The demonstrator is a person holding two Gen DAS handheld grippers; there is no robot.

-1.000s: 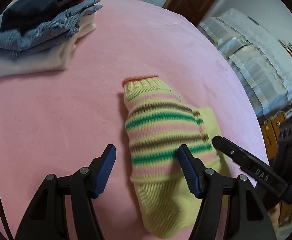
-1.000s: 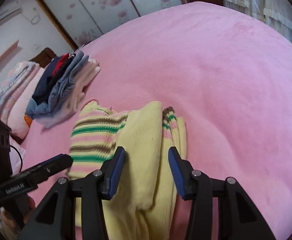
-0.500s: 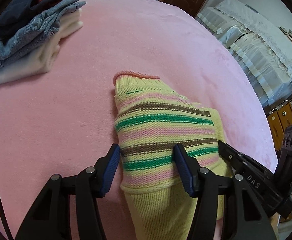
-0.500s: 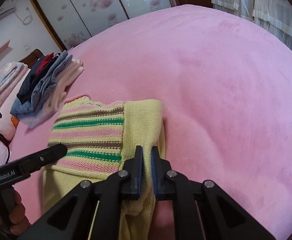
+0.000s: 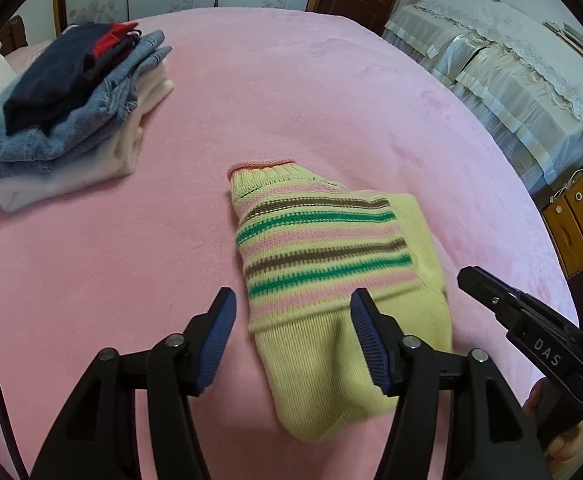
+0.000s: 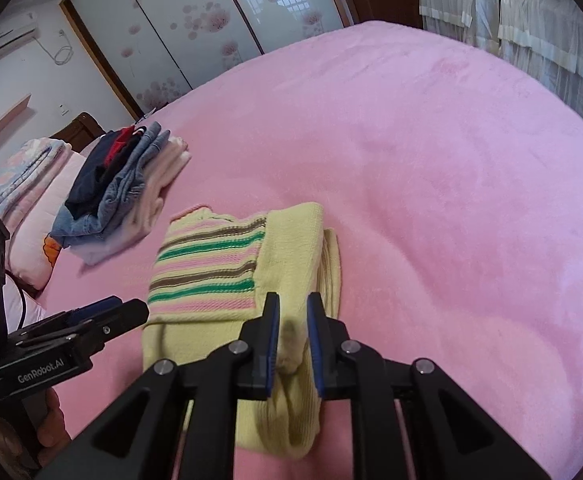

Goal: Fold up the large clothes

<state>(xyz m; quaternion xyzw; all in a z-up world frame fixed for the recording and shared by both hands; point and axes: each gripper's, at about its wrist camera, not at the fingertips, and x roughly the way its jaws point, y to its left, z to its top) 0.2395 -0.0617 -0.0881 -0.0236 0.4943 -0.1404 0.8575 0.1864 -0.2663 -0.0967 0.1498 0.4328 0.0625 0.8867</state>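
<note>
My left gripper (image 5: 293, 336) is opening, jaws wide apart, nothing pinched, hovering above the folded yellow striped sweater (image 5: 331, 264) on the pink bed (image 5: 291, 92). My right gripper (image 6: 293, 340) is opening too, narrow gap, sweater's yellow edge (image 6: 291, 344) between the pads; can't tell if they touch it. Stack of folded clothes (image 5: 67, 108) at 10 o'clock from the sweater, well apart.

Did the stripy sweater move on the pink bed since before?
Yes. The stripy sweater now lies flatter and folded shorter; in the right wrist view its far edge reaches closer to the folded clothes pile on the pink bed.
</note>
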